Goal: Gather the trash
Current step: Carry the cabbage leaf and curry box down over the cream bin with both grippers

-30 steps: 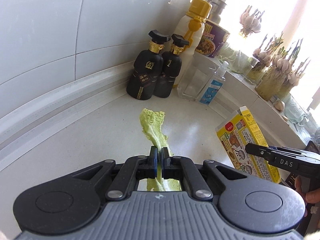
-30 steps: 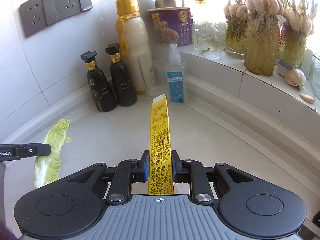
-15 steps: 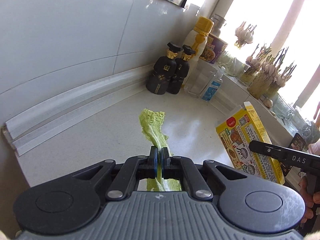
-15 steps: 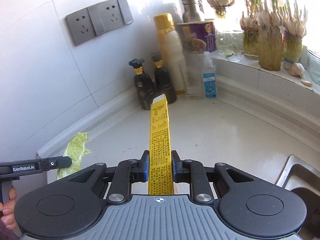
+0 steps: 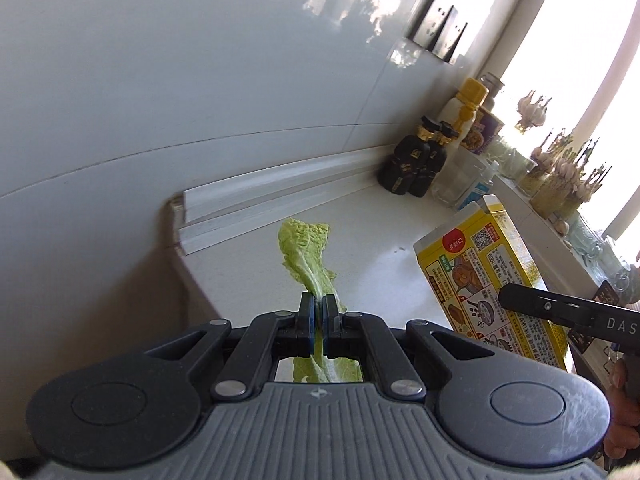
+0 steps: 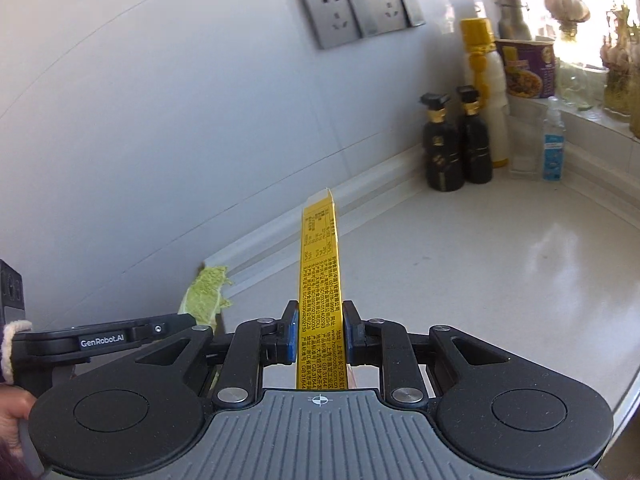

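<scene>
1. Your left gripper has its jaws pressed together on the pale rib of a cabbage leaf. The leaf sticks out ahead of the fingers toward 12 o'clock, clear of the white counter below it.
2. Your right gripper is clamped on the narrow sides of a yellow carton, blue pads against each side. The carton stands up between the fingers toward 12 o'clock, its top flap open.
3. From the left wrist view, the carton sits at 3 o'clock of the leaf, with its printed face showing and the right gripper's black finger across its lower part.
4. From the right wrist view, the leaf shows at 9 o'clock of the carton, just above the left gripper's finger marked GenRobot.AI.
5. Two dark bottles with gold collars stand together in the counter's far corner, at 1 o'clock in the right wrist view. A white bottle with a yellow cap stands just behind them.
6. A small spray bottle with a blue label stands to the right of those, near the sill.
7. Grey wall sockets sit on the tiled wall at 12 o'clock above the carton.
8. Garlic bulbs in jars line the bright sill at 2 o'clock in the left wrist view.
</scene>
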